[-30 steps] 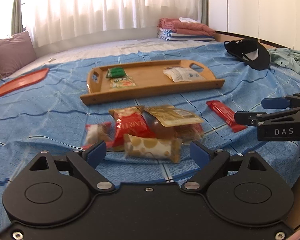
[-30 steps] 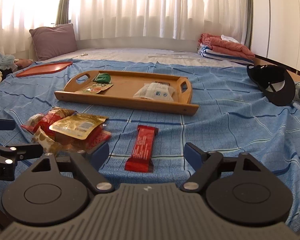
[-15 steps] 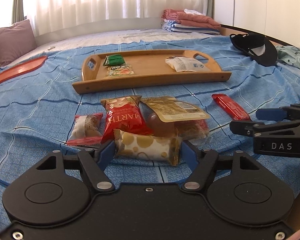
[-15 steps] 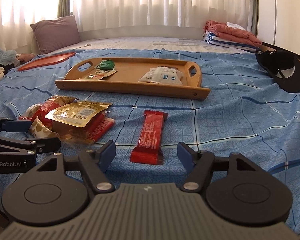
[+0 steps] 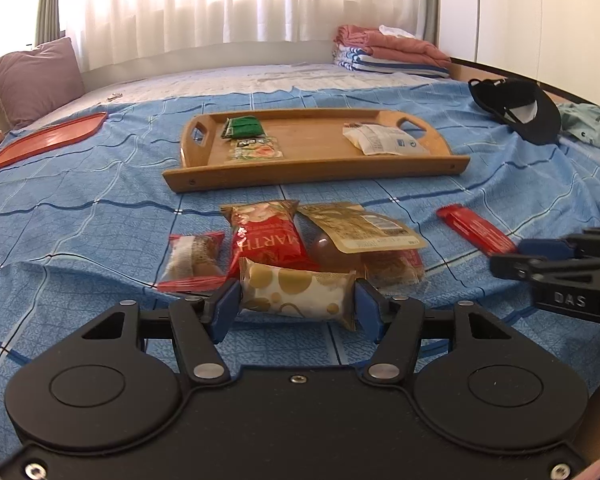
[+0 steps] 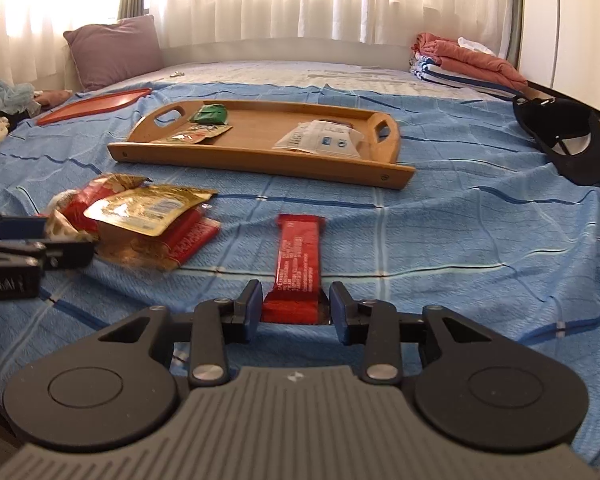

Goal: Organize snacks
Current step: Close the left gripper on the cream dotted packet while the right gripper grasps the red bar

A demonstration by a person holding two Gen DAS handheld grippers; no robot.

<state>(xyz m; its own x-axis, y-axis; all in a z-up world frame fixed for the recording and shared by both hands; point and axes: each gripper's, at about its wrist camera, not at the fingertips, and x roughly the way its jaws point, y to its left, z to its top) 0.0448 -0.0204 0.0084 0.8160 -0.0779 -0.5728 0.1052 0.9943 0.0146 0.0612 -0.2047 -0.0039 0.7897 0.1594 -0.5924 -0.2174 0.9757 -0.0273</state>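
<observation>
Bedroom, bed with blue checked sheet (image 5: 80, 216) as the work surface, white curtains behind, purple pillow (image 5: 36, 80) at the far left.

Left tool (image 5: 296, 302): jaws closing, both blue pads touching the ends of the gold-dot pack (image 5: 296, 290), which lies crosswise between them on the sheet. Pack sits at the near edge of the snack pile: red bag (image 5: 268, 240) right behind it, gold pouch (image 5: 360, 228) overlapping the pile on the right, small red-edged cake pack (image 5: 194, 258) just left.

Right tool (image 6: 295, 312): narrow, pads clamped on the near end of the red bar (image 6: 298, 256). Bar runs straight away from the tool, flat on the sheet, right of the pile and apart from it. In the left view the same bar (image 5: 476, 230) lies at an angle with the right tool's tips at its near end.

Wooden tray (image 5: 312, 172) further back on the bed, well apart from the pile. In it: green packet (image 5: 242, 126) and a flat orange-green sachet (image 5: 256, 149) at the left end, white pack (image 5: 384, 140) at the right end.

Other stuff: orange tray (image 5: 44, 140) far left, black cap (image 5: 520, 108) far right, folded towels (image 5: 388, 50) at the back, teal garment (image 5: 592, 128) by the cap.
</observation>
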